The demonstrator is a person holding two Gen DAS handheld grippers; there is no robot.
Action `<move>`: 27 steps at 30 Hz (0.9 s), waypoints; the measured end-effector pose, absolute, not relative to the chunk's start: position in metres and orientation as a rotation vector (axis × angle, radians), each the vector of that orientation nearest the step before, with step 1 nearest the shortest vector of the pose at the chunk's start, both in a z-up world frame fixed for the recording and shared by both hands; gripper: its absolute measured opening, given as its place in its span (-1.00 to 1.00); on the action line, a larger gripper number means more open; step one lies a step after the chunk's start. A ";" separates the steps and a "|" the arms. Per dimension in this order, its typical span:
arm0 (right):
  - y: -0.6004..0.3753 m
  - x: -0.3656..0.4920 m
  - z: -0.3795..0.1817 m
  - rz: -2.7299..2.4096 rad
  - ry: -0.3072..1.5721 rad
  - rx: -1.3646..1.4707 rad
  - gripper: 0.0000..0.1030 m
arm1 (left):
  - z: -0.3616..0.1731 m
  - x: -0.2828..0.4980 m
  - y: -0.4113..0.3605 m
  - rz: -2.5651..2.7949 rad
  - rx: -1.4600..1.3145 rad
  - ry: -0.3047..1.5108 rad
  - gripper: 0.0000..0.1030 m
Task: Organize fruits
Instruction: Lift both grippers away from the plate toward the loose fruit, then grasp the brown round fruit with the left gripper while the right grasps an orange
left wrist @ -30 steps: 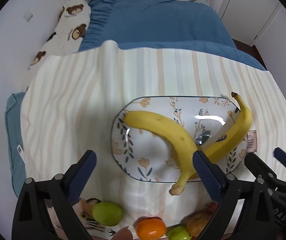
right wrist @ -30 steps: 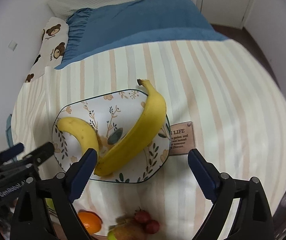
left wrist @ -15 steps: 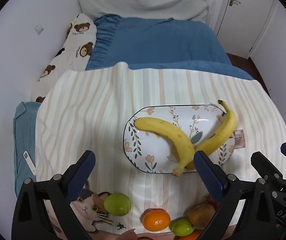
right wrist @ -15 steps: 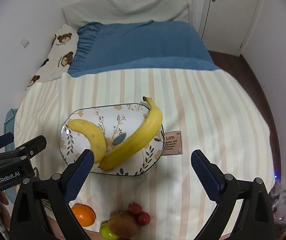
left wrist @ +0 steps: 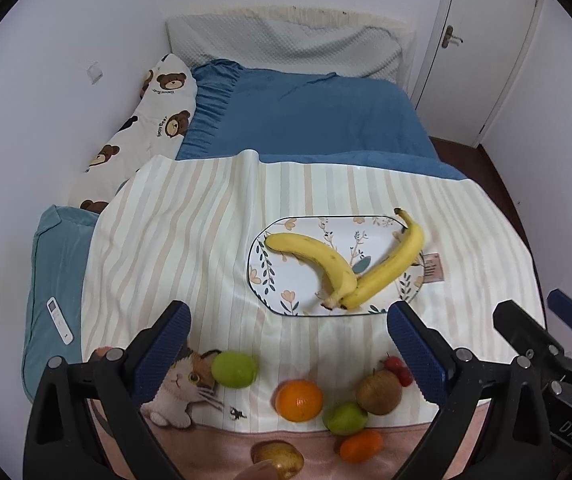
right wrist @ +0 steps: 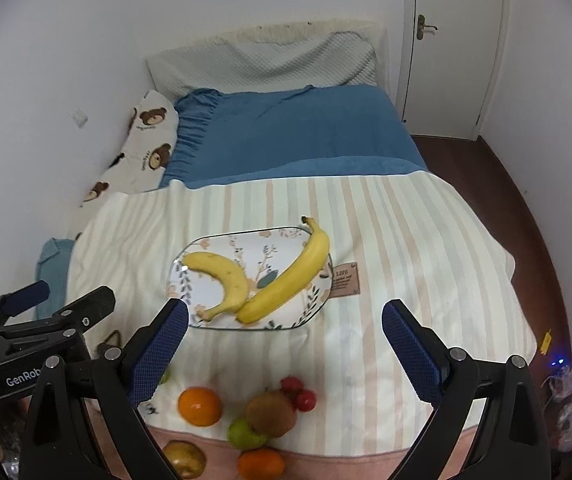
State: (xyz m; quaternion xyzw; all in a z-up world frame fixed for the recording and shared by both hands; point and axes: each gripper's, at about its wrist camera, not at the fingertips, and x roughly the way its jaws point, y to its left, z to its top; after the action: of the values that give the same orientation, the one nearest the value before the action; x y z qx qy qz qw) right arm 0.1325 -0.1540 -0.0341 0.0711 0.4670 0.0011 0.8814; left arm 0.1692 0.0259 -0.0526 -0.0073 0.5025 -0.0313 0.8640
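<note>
Fruits (left wrist: 300,400) lie partly cut off below both hand-held grippers, left (left wrist: 286,340) and right (right wrist: 284,338), each spread wide, empty.

Yellow bananas (left wrist: 386,268) on white flowery plate (left wrist: 286,284), striped cream blanket (left wrist: 182,240), blue bedcover (left wrist: 310,120), bear-print pillow (left wrist: 154,120).

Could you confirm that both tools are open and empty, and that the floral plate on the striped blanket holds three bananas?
Not quite: the plate holds two bananas, not three, crossing at their near ends, as the left wrist view shows. The left tool and right tool are indeed open and empty.
</note>
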 end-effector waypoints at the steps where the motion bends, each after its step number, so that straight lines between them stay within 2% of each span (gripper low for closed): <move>1: -0.154 0.127 -0.031 0.009 0.971 0.159 0.93 | -0.050 0.164 0.027 -0.067 -0.022 1.053 0.95; 6: -0.152 0.108 -0.031 0.035 0.988 0.197 0.93 | -0.055 0.149 0.035 -0.057 -0.021 1.072 0.95; 10: -0.153 0.096 -0.056 0.056 1.065 0.235 0.93 | -0.082 0.132 0.042 -0.055 -0.010 1.147 0.95; 19: -0.163 0.053 -0.192 0.105 1.397 0.392 0.93 | -0.220 0.075 0.050 -0.053 0.025 1.510 0.95; 22: -0.167 0.044 -0.228 0.106 1.474 0.456 0.92 | -0.266 0.065 0.047 -0.077 -0.026 1.626 0.80; 25: -0.169 0.037 -0.258 0.106 1.533 0.507 0.90 | -0.291 0.063 0.037 -0.102 -0.015 1.680 0.40; 26: -0.169 0.035 -0.265 0.108 1.544 0.523 0.88 | -0.301 0.062 0.032 -0.111 0.000 1.699 0.31; 27: -0.169 0.034 -0.271 0.106 1.556 0.534 0.87 | -0.306 0.061 0.028 -0.105 0.019 1.701 0.31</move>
State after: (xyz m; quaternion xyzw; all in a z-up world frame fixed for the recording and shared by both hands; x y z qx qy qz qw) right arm 0.0345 -0.1688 -0.2714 0.2378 0.6927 0.0470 0.6792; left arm 0.0612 0.0283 -0.3060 0.0084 0.7513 -0.0462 0.6583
